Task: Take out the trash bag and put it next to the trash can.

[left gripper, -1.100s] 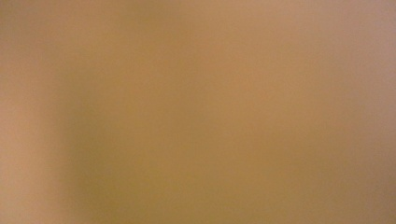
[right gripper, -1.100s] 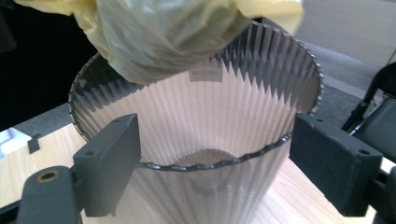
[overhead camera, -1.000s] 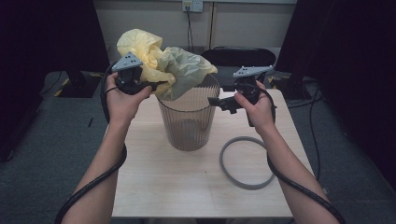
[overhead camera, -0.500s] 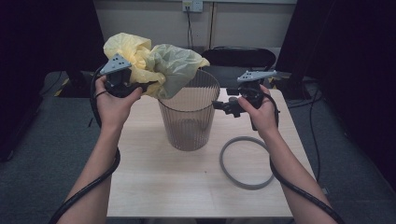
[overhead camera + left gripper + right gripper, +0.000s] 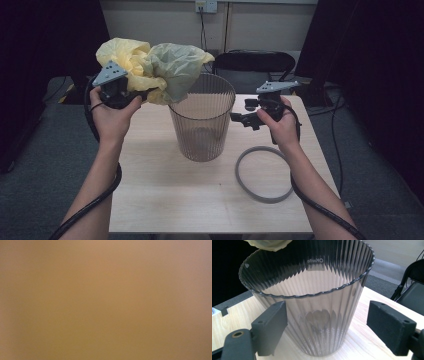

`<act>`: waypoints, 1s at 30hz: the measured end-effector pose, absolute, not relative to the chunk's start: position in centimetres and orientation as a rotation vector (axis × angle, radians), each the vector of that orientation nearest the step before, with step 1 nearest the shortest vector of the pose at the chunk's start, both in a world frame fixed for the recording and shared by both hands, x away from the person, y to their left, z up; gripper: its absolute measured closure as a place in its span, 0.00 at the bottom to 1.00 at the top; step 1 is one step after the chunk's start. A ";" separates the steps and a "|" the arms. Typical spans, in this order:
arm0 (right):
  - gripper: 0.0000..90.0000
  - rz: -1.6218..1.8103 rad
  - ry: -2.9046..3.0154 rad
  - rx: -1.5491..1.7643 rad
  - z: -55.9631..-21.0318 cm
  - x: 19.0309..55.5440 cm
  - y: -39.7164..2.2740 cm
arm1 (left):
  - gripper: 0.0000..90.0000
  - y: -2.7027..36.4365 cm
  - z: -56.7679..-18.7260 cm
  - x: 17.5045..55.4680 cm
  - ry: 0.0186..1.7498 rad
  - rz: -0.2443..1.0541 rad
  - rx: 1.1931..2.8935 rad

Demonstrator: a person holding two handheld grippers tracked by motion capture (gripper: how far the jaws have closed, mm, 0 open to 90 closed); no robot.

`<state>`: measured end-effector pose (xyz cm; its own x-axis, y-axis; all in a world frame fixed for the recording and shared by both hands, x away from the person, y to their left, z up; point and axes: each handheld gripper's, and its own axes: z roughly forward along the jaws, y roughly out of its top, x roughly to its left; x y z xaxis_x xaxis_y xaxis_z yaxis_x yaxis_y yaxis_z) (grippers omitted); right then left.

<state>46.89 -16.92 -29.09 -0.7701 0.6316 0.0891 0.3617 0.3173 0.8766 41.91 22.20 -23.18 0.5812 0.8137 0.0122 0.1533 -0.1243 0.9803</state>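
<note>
Left gripper (image 5: 131,95) clamps a yellow bag (image 5: 160,67) above the bin (image 5: 202,120); right gripper (image 5: 327,327), jaws wide and empty, could topple it.

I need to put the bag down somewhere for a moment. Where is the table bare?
Bare: the near strip of the table and its left side, beside the ribbed bin. Crowded: the right, where the grey ring lies under the right gripper.

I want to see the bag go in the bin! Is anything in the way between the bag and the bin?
Nothing visible is. The bag hangs bunched in the left claw, above and just left of the bin, whose mouth is open and looks empty. The right claw is open beside the bin's wall, not over the mouth.
</note>
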 end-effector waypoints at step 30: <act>0.17 1.396 2.331 0.931 -31.2 46.4 -18.5 | 0.91 27.6 -27.2 40.1 0.990 0.748 1.587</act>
